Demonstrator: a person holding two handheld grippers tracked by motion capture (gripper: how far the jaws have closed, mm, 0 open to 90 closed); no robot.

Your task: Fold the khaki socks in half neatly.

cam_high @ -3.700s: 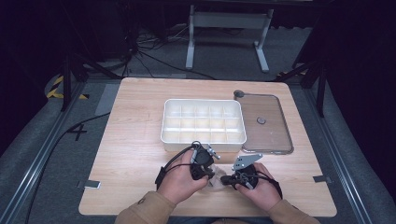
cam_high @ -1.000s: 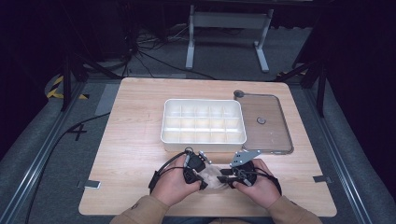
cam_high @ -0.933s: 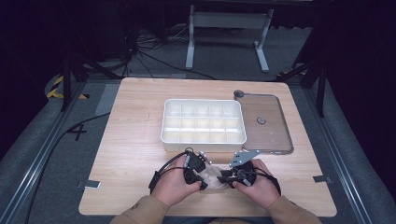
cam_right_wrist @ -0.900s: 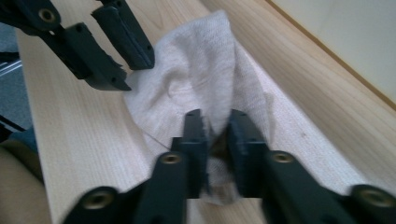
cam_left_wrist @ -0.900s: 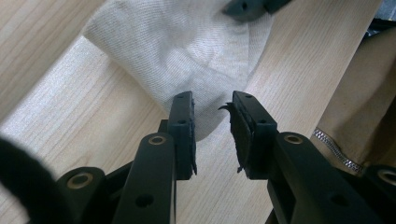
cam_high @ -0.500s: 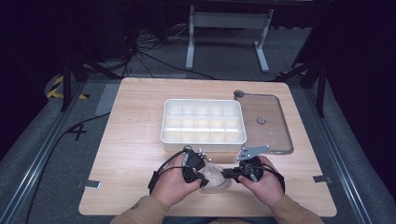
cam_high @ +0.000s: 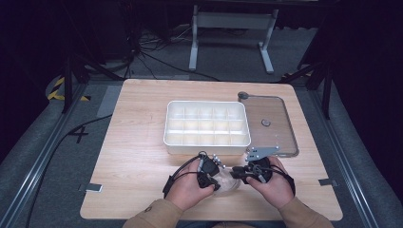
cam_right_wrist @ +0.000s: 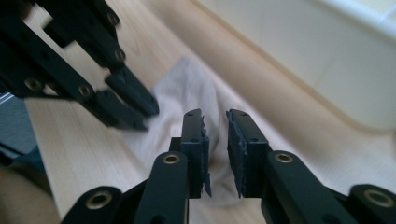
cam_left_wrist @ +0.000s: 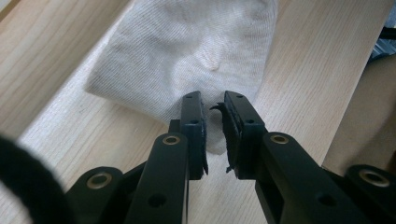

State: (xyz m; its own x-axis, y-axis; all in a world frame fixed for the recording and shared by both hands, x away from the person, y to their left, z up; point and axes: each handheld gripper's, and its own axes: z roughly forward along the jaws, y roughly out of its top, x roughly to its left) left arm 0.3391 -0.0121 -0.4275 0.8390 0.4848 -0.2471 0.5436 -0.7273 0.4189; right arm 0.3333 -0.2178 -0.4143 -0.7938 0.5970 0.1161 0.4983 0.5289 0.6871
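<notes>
A small white cloth (cam_left_wrist: 187, 65) lies flat on the tabletop (cam_high: 138, 156), near the person's edge and directly ahead of both pairs of jaws. The left gripper (cam_left_wrist: 213, 122) has its jaws narrowed to a slim gap, with the near edge of the cloth beneath and between the tips; they have just been closing, yet the pads do not visibly pinch the fabric, so the cloth reads as released. The right gripper (cam_right_wrist: 215, 135) faces it from the other side, its jaws likewise a slim gap apart over a raised fold of the cloth; they have just been opening again, and nothing is clamped between them. In the high view the two grippers (cam_high: 209, 172) (cam_high: 252, 172) now sit close together over the cloth (cam_high: 227, 178), where a second ago the right one stood slightly nearer the left. This suggests a re-grip in mid-fold, each side seeking a fresh hold. Beyond the jaws stands a white compartment box (cam_high: 207, 124), with a clear lid (cam_high: 268, 124) beside it.
</notes>
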